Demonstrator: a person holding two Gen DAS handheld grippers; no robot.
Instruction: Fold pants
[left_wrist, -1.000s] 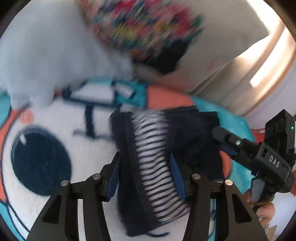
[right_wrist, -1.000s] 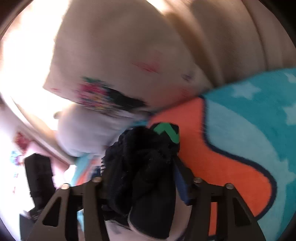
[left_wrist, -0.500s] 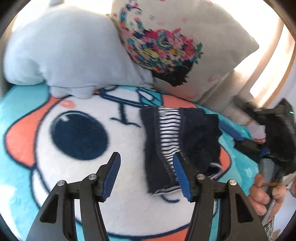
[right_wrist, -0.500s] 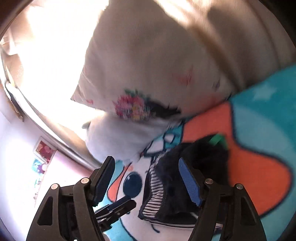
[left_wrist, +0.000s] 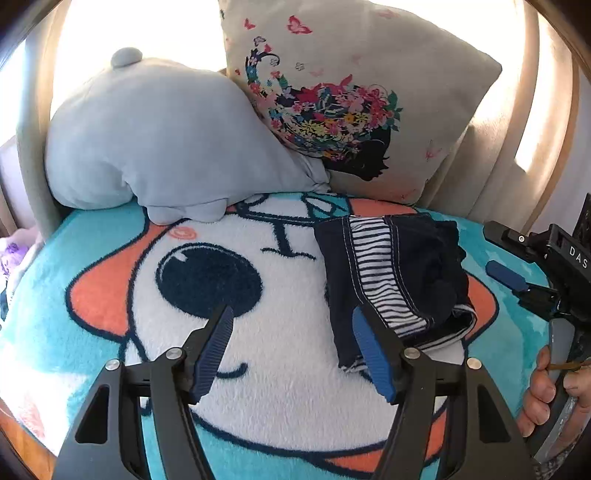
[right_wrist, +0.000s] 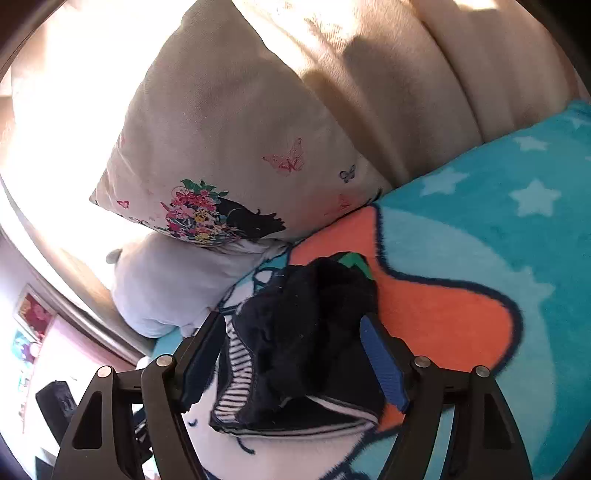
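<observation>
Firstly, left wrist: left gripper (left_wrist: 291, 349) spread wide, holding nothing; folded navy pants (left_wrist: 391, 284), striped lining showing, on fleecy cartoon blanket (left_wrist: 92, 258); grey plush pillow (left_wrist: 159, 136), floral cushion (left_wrist: 354, 92) behind. Right wrist: right gripper (right_wrist: 295, 363) likewise agape, straddling pants (right_wrist: 306, 339).

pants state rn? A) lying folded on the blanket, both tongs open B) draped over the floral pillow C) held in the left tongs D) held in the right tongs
A: the folded navy pants lie on the cartoon blanket, with the left tongs and the right tongs both open and gripping nothing; the floral pillow stands behind them, bare.
</observation>
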